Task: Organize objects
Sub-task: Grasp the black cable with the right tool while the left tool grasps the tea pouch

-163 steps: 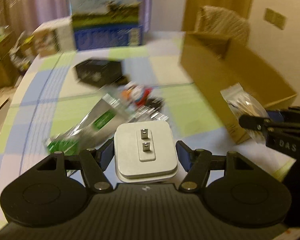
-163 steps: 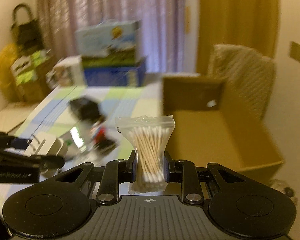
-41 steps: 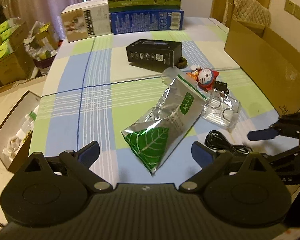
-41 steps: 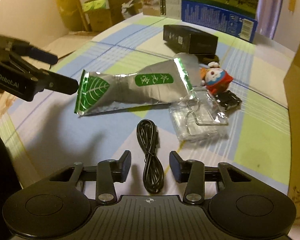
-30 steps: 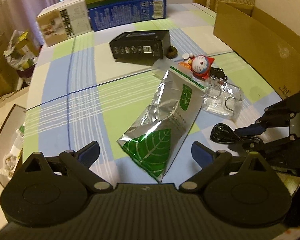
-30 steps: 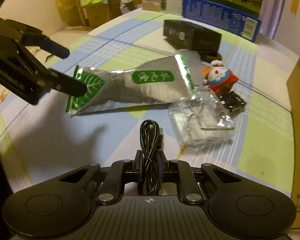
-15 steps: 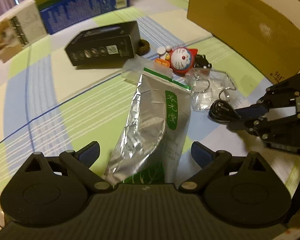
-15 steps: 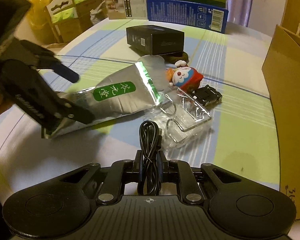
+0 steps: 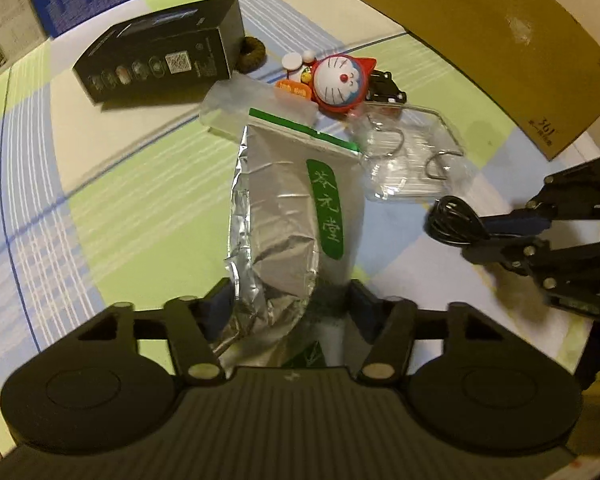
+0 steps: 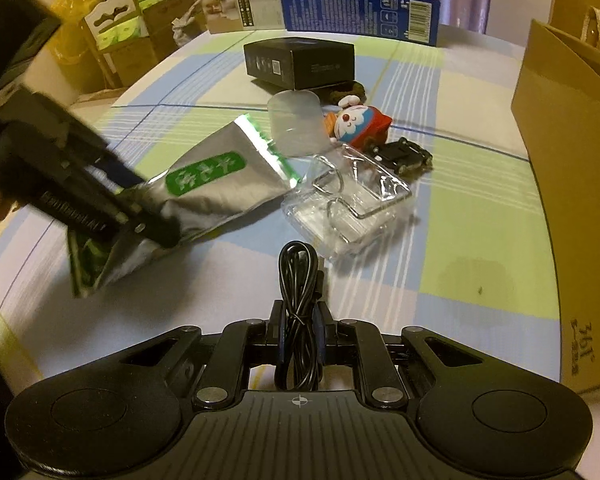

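While the right gripper [image 10: 299,334] keeps the black cable [image 10: 299,280] pinched, the left gripper [image 9: 286,304] has just clamped the foil pouch [image 9: 296,208] on the table [image 9: 112,184]; both seem ready for boxing.

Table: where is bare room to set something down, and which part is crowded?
Bare cloth lies between the clear hook pack and the cardboard box, and left of the black box and foil pouch. It is crowded around the Doraemon toy at the middle of the table.
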### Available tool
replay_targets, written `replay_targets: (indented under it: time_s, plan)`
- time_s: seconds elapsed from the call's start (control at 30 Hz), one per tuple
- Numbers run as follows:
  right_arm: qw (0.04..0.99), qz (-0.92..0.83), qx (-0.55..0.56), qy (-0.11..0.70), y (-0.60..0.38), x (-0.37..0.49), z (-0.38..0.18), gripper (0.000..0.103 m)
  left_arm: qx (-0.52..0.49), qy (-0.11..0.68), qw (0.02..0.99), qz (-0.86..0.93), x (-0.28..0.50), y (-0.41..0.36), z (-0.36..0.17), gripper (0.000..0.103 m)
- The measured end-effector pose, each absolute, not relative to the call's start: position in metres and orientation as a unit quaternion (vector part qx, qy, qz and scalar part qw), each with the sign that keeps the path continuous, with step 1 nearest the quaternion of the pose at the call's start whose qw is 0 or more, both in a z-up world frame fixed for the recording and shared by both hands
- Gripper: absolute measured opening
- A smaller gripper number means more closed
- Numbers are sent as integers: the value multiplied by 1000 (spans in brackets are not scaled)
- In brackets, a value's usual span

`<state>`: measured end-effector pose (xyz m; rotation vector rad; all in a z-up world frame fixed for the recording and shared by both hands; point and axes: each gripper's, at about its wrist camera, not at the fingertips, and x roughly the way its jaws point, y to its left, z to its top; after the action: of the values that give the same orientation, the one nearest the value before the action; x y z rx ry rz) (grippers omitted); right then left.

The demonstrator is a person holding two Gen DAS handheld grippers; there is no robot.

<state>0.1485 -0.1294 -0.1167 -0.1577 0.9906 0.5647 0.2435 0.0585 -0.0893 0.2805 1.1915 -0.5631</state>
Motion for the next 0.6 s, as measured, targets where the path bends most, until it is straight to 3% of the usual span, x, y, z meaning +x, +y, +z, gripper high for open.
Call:
replay_targets:
  time_s: [0.07, 0.2, 0.37, 0.6]
  plan:
    - [839, 265, -70, 469, -134, 144, -115, 11, 128, 563, 779, -243, 233, 56, -86, 46]
    - [841, 259, -65, 471, -141, 136, -113, 11, 105, 577, 775, -234, 206, 52, -82, 45]
    - [842, 252, -56, 474, -147, 133, -114, 11, 88, 584, 775, -225, 200, 54, -86, 59]
    - [846, 246, -43, 472, -150, 137, -112, 11, 102, 580, 777, -222, 211, 41, -94, 65]
